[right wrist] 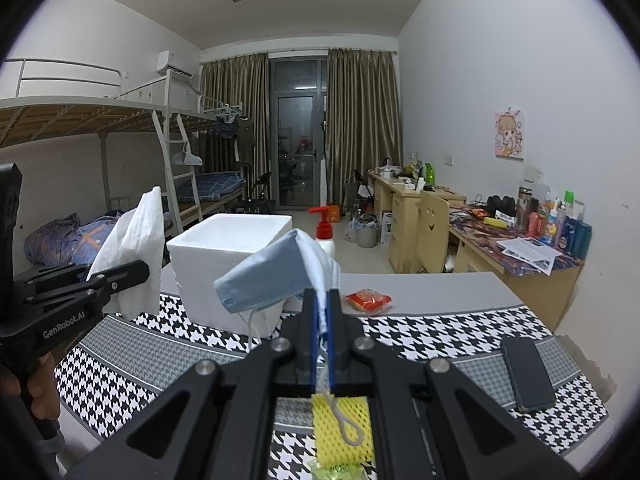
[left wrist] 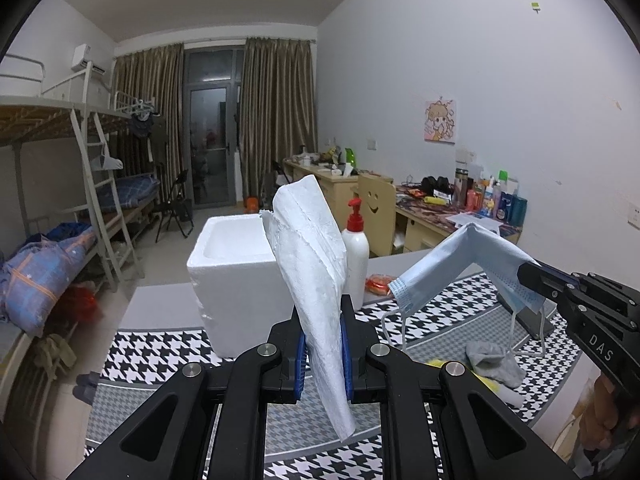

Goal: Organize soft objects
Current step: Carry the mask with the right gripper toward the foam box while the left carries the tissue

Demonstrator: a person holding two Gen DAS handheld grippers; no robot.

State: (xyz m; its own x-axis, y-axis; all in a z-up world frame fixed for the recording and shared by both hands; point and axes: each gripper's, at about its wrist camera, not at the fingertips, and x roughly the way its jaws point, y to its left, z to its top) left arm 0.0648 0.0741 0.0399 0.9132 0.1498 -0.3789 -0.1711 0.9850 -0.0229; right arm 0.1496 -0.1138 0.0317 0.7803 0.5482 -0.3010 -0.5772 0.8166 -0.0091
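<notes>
My left gripper (left wrist: pixel 323 312) is shut on a white paper towel (left wrist: pixel 312 256), held upright above the table; the towel also shows in the right wrist view (right wrist: pixel 136 248). My right gripper (right wrist: pixel 320 304) is shut on a light blue face mask (right wrist: pixel 272 276), whose ear loops hang down; the mask and gripper show at right in the left wrist view (left wrist: pixel 460 264). A white foam box (left wrist: pixel 232 272) (right wrist: pixel 228 256) stands open just beyond both grippers. A grey sock (left wrist: pixel 494 362) and a yellow mesh piece (right wrist: pixel 340 428) lie on the houndstooth cloth (left wrist: pixel 152 356) below.
A white pump bottle with a red top (left wrist: pixel 356 252) stands right of the box. A red snack packet (right wrist: pixel 368 300) lies behind it. A dark phone (right wrist: pixel 528 372) lies at the right. Desks and a chair line the right wall; bunk beds the left.
</notes>
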